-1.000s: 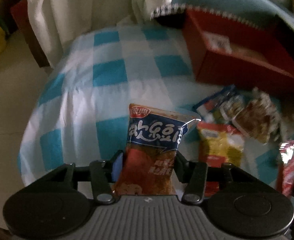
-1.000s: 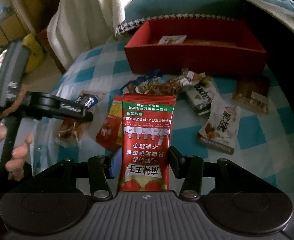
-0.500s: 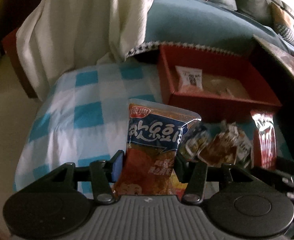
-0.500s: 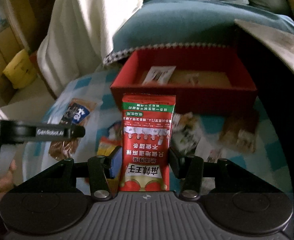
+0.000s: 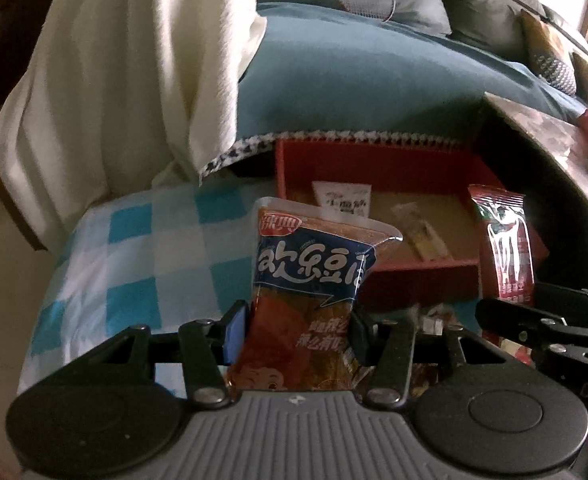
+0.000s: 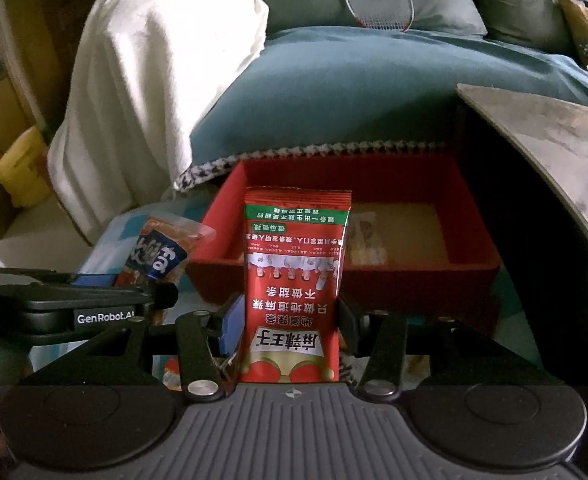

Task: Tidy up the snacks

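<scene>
Now each gripper's fingers clamp one snack packet: left gripper (image 5: 294, 330) blue packet (image 5: 310, 280), right gripper (image 6: 289, 320) red packet (image 6: 294, 288).

Ahead of me a box (image 6: 350, 284) sits on the cloth-covered table (image 5: 133, 248), its far wall up against the sofa (image 6: 374, 92), with two small packets (image 5: 344, 200) lying inside on its floor. My left gripper (image 5: 294, 334) clamps a bean snack packet (image 5: 314, 280) upright before the box's left corner. My right gripper (image 6: 289, 326), beside it on the right, clamps a spicy strip packet (image 6: 294, 280) upright before the box's front wall; a blanket (image 6: 153, 80) hangs over the sofa arm, behind and left.
</scene>
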Tool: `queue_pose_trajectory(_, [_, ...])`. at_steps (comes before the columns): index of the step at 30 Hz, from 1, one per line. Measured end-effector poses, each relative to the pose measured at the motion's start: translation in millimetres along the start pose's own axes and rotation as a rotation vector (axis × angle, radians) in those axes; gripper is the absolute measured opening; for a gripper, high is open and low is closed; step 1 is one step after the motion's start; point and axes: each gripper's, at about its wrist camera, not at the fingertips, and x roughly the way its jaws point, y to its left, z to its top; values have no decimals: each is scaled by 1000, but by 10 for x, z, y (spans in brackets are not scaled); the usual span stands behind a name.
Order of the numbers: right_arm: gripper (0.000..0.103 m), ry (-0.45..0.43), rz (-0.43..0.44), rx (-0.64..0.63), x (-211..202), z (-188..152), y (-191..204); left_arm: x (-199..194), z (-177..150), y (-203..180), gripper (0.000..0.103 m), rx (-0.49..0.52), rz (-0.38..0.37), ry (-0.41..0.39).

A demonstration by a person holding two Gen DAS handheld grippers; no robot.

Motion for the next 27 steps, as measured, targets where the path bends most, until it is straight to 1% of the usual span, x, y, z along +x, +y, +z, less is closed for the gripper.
queue_pose_trajectory(11, [57, -37, -17, -3, 73, 247, -104, 90, 210, -127, 46, 26, 6, -38])
queue_pose_trajectory(18, [57, -39, -31, -15, 166, 372, -146, 177, 348, -174, 46, 42, 16, -57])
queue_pose_trajectory(27, [57, -39, -47, -39, 367, 576, -198, 380, 480, -233, 46, 61, 28, -52])
